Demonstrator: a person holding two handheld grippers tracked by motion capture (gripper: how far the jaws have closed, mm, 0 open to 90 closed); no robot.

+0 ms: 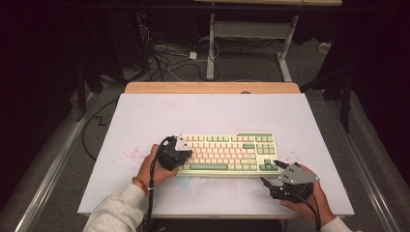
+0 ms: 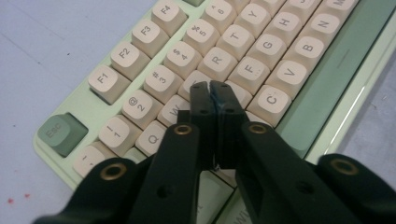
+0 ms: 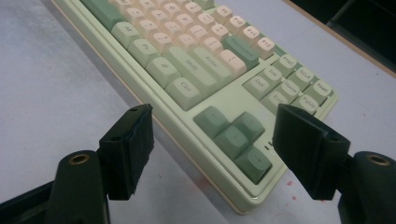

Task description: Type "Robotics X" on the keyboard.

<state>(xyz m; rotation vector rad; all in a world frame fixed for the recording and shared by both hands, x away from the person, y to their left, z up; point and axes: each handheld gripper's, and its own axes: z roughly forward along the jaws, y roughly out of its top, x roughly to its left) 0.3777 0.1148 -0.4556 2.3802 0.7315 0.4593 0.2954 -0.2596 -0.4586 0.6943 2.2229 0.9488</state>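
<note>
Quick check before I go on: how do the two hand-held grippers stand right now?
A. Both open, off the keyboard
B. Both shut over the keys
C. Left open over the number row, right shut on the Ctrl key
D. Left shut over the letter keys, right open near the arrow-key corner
D: the left hand-held gripper has its jaws pressed together above the keyboard letter keys, while the right hand-held gripper is spread wide at the arrow keys.
</note>
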